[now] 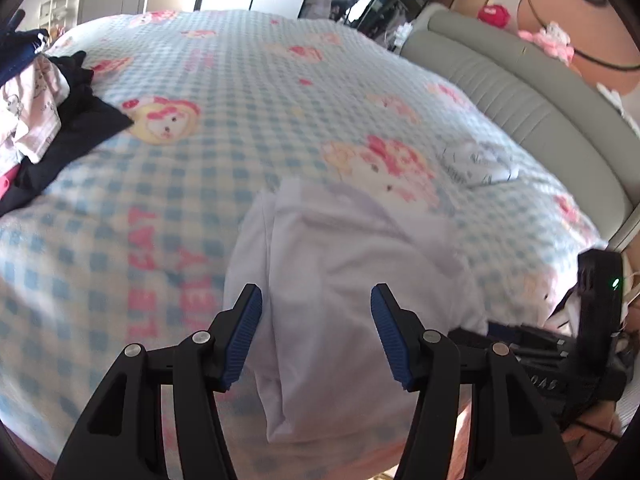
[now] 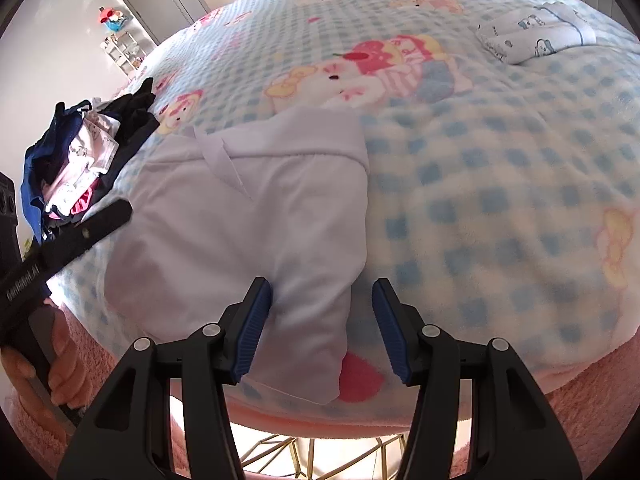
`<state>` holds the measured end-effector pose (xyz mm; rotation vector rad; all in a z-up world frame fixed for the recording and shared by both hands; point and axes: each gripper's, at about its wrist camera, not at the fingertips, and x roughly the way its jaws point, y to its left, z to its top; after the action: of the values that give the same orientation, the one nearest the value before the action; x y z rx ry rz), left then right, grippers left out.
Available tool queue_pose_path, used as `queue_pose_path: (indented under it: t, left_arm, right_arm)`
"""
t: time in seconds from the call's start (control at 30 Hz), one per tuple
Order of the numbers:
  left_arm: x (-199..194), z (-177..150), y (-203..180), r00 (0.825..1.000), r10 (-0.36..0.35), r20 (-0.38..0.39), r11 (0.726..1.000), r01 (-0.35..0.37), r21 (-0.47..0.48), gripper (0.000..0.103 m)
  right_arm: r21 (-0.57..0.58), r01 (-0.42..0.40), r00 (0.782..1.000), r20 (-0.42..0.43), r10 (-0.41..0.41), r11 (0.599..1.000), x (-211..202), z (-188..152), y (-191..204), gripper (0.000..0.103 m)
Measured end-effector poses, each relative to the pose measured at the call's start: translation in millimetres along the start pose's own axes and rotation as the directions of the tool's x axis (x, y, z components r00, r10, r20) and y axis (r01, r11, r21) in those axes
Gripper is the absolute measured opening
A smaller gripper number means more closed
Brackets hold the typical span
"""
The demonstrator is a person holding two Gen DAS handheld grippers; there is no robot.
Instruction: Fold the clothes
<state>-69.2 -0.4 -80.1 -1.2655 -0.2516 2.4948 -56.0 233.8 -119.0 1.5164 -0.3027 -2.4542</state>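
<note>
1. your left gripper (image 1: pixel 316 300) stands wide open with nothing between its blue ribbed pads, hovering over the pale lilac-white folded garment (image 1: pixel 340 280)
2. your right gripper (image 2: pixel 322 298) is also spread wide and grips nothing; the garment's near right corner lies between its pads
3. that garment lies flat near the front edge of the blue-and-white checked fleece blanket with pink cartoon prints (image 2: pixel 480 180)
4. a heap of dark navy, black and pink unfolded clothes (image 2: pixel 80 152) sits at the blanket's left side
5. a small white folded printed cloth (image 2: pixel 536 32) rests far off to the right
</note>
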Motion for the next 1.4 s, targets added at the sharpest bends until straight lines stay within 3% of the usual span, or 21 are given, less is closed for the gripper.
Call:
queue_pose_path:
  t: [0.17,0.3,0.43,0.6,0.7,0.83,0.9,0.97,1.13,1.23,1.33,1.4]
  left_arm:
    - [13.3,-5.1,12.9,0.997,0.055,-0.046,0.998,-0.057,-0.032,0.059]
    - [-0.6,-0.9,25.0,1.0,-0.001,-0.004,0.996,0.001,-0.093,0.059]
    - [-9.9,-5.0,20.3,0.997,-0.07,0.022,0.994,0.072,-0.083,0.059]
    - [6.1,-15.9,20.0,0.998,0.053,-0.046,0.998,-0.055,-0.044,0.059]
    - [-6.0,-14.3,30.5,1.0,0.008,-0.012,0.995,-0.009,-0.098,0.059]
    - [-17.6,-16.2,34.0,0.999,-0.052,0.002,0.991,0.052,-0.12,0.059]
    - [-14.1,-24.6,31.1,0.998,-0.065,-0.02,0.992,0.062,-0.109,0.059]
    - [-8.6,-30.9,28.4,0.999,-0.017,-0.041,0.996,0.014,-0.085,0.059]
    - [-10.6,-30.6,40.5,0.999,0.03,-0.045,0.992,-0.035,-0.123,0.059]
    - [-17.5,-28.4,45.3,1.0,-0.014,-0.018,0.989,0.011,-0.148,0.059]
    - [-13.3,-32.6,42.5,0.991,-0.126,-0.039,0.978,0.118,-0.172,0.059]
    - [-7.3,-38.9,37.0,0.99,-0.125,-0.058,0.98,0.114,-0.166,0.059]
  right_arm:
    - [0.015,-0.016,1.0,-0.007,0.016,1.0,7.2,-3.9,-5.6,0.055]
    - [0.035,-0.048,0.999,0.024,0.047,0.998,-2.7,-4.6,-9.9,0.055]
    - [0.023,-0.088,0.994,0.067,0.086,0.996,-14.8,-4.9,-8.6,0.055]
    - [0.025,-0.038,0.999,-0.007,0.038,0.999,2.6,-8.3,-8.3,0.055]
    - [0.035,-0.053,0.998,0.024,0.052,0.998,-7.8,-8.0,-13.8,0.055]
    - [-0.049,-0.138,0.984,0.102,0.143,0.989,-29.1,-15.8,-9.3,0.055]
    - [-0.023,-0.12,0.991,0.05,0.121,0.992,-17.3,-21.6,-8.8,0.055]
    - [-0.003,-0.1,0.995,0.007,0.1,0.995,-6.9,-26.4,-8.5,0.055]
    - [0.017,-0.043,0.999,0.003,0.043,0.999,-7.4,-27.3,-19.0,0.055]
    - [0.05,-0.028,1.0,0.003,0.028,0.998,-11.3,-30.3,-30.5,0.055]
    - [0.05,-0.029,1.0,0.007,0.029,0.998,-17.7,-32.5,-33.4,0.055]
    - [0.04,-0.022,1.0,0.006,0.022,0.999,-18.5,-32.1,-31.7,0.055]
